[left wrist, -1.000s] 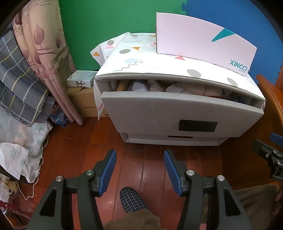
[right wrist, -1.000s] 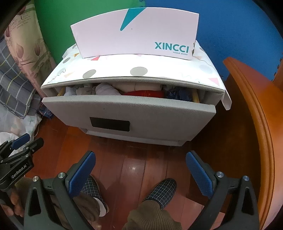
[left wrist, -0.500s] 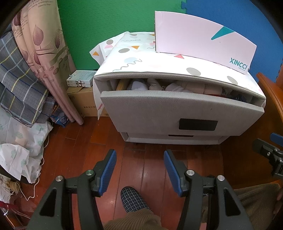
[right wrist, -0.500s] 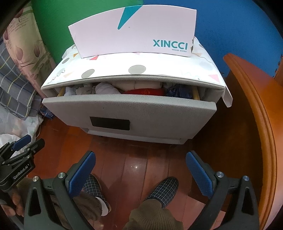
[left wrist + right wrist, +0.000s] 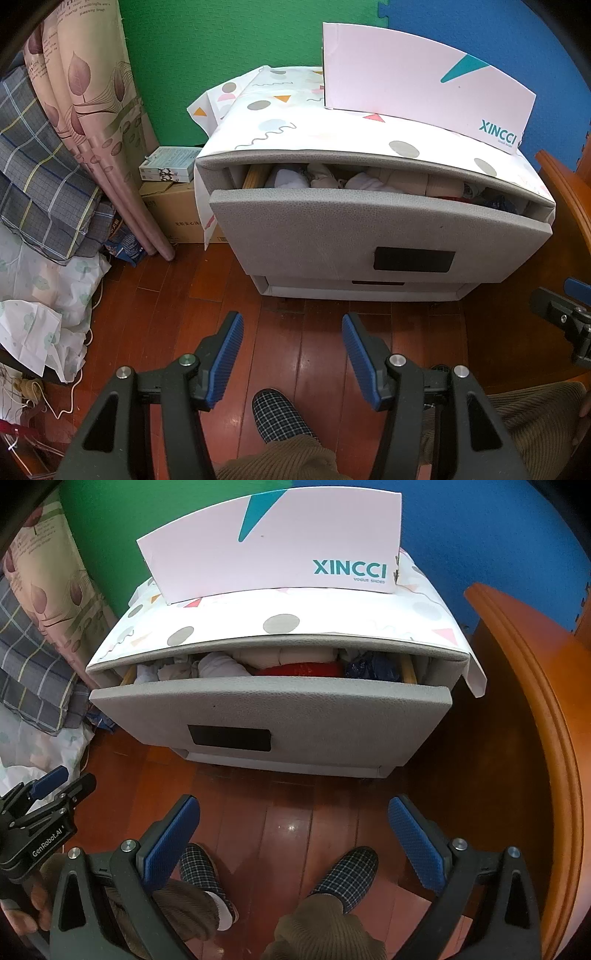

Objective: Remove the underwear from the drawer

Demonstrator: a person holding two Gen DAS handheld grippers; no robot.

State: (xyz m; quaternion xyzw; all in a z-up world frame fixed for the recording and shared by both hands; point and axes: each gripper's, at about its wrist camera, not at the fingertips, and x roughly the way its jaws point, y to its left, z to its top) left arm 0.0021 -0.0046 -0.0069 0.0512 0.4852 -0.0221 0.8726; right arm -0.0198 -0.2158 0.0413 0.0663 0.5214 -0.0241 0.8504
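Note:
A grey bedside cabinet stands ahead with its top drawer (image 5: pixel 369 225) (image 5: pixel 273 709) pulled partly open. Folded underwear fills it: white pieces (image 5: pixel 295 177) (image 5: pixel 221 664), a red piece (image 5: pixel 303 670) and a dark blue piece (image 5: pixel 369 666). My left gripper (image 5: pixel 291 354) is open and empty, low over the wooden floor in front of the cabinet. My right gripper (image 5: pixel 295 834) is open wide and empty, also short of the drawer front. The left gripper also shows at the left edge of the right wrist view (image 5: pixel 44 805).
A pink XINCCI shoe box (image 5: pixel 424 77) (image 5: pixel 277 546) stands on the cabinet's patterned cover. Curtain, plaid bedding (image 5: pixel 40 177) and cardboard boxes (image 5: pixel 173 214) crowd the left. A wooden furniture edge (image 5: pixel 535 738) curves along the right. My slippered feet (image 5: pixel 343 867) rest on the floor below.
Both grippers have drifted slightly, so the cabinet sits a little differently in view. The drawer and its contents have not moved. Both grippers stay open.

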